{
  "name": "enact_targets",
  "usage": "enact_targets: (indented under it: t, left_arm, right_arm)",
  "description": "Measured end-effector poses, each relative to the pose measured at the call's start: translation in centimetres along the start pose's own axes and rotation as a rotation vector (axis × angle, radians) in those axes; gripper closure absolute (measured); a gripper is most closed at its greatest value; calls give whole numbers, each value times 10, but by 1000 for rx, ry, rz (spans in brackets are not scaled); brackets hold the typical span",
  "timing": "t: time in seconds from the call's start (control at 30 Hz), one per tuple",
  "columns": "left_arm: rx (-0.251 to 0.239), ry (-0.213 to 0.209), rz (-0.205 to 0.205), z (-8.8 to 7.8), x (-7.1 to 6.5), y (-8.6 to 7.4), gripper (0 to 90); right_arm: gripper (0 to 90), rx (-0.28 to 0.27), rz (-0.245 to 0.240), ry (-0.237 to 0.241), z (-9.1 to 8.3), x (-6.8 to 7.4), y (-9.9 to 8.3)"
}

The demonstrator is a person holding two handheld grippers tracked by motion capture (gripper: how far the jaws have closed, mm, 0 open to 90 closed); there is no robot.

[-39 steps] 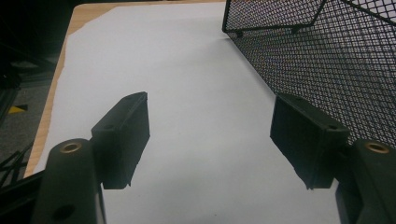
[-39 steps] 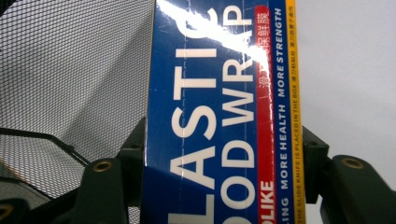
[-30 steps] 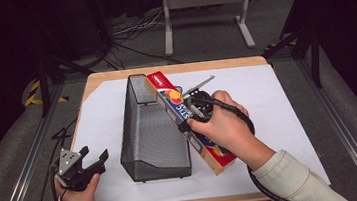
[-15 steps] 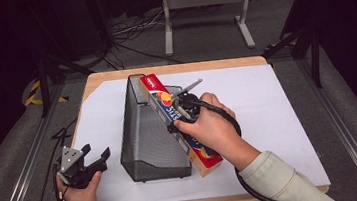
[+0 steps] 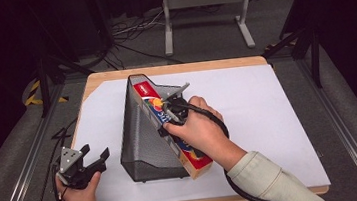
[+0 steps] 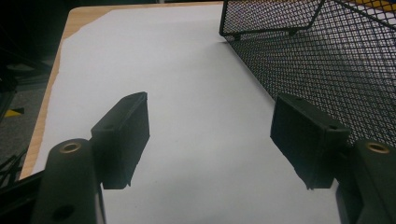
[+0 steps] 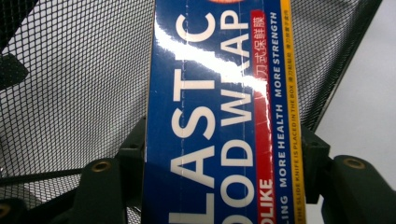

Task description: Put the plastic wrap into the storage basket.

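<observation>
Blue "PLASTIC FOOD WRAP" box (image 7: 219,116) between right gripper (image 5: 170,114) fingers, over mesh basket (image 5: 142,134); left gripper (image 6: 219,140) fingers apart.

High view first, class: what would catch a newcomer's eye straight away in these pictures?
The bright blue and red plastic food wrap box, clamped across its width in the right gripper, lies slanted along the right rim of the black mesh file holder in the middle of the white-covered table. At the near left corner, the left gripper waits with jaws open over bare white sheet.

Black two-jawed tool (image 5: 90,160) with grey three-cornered plate, black cable; pale sleeve (image 5: 268,184).
</observation>
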State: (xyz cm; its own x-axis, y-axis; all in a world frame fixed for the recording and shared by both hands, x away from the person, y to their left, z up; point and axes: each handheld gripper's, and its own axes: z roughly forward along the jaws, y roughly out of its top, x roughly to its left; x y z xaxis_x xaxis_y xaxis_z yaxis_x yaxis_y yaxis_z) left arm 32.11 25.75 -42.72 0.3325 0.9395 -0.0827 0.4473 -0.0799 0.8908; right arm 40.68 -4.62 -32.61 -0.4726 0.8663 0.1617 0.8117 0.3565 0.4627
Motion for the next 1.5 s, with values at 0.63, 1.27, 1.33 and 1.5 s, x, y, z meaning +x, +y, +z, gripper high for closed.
enact_targets:
  t: [0.63,1.27,1.33,1.5]
  left_arm:
    - [3,1,-3,-2,2,-2,288]
    - [11,-3,-9,-1,3,-2,283]
    - [10,-4,-7,0,3,-2,283]
    - [14,-8,-5,0,3,-2,282]
  right_arm:
    - [390,122,57,-61,22,5,11]
    - [377,153,18,-131,33,11,18]
    - [346,122,-11,-135,32,11,18]
    - [278,101,-40,-150,33,10,16]
